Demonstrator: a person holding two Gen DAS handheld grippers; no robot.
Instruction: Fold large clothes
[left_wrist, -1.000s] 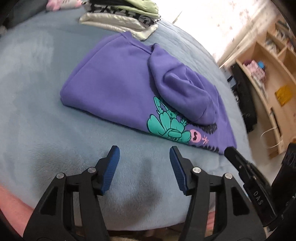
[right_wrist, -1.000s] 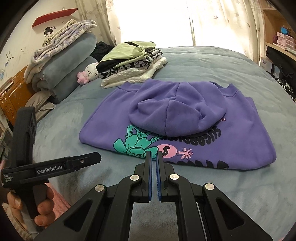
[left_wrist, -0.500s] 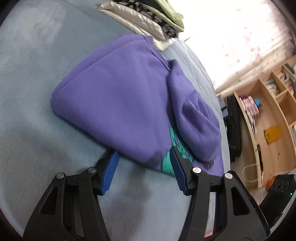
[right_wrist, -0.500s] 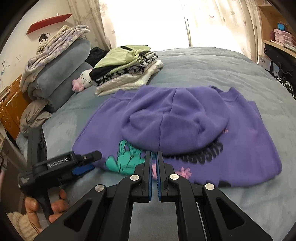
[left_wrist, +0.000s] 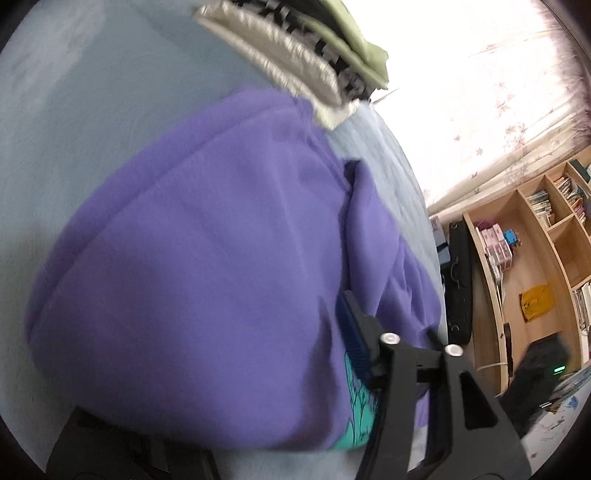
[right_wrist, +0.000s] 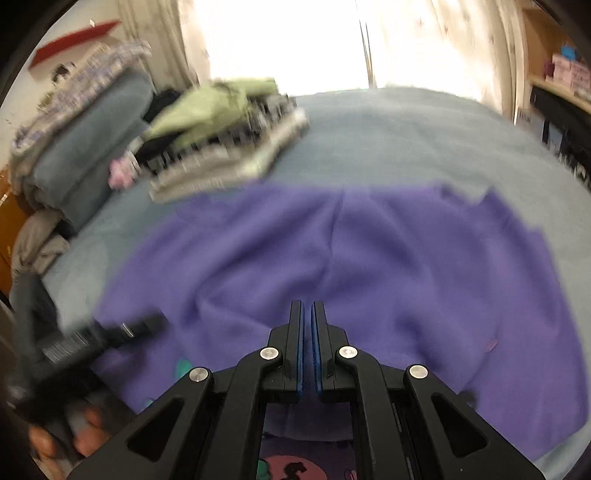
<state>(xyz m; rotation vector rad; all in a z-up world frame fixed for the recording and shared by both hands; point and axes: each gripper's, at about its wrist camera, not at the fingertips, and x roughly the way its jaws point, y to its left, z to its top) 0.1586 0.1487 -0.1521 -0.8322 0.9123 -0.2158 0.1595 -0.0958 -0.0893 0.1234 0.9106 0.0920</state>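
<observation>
straddling the purple hoodie (left_wrist: 207, 258), left tongs (left_wrist: 236, 398) spread wide.

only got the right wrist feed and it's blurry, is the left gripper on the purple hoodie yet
observer: yes, the left gripper has the purple hoodie's near folded edge between its fingers, jaws wide.
operator: both pads visible
observer: no, only one blue pad shows; the other finger is hidden under the cloth.
operator: anything at the far corner
observer: the folded clothes stack appears to overlap that corner in the left wrist view.
</observation>
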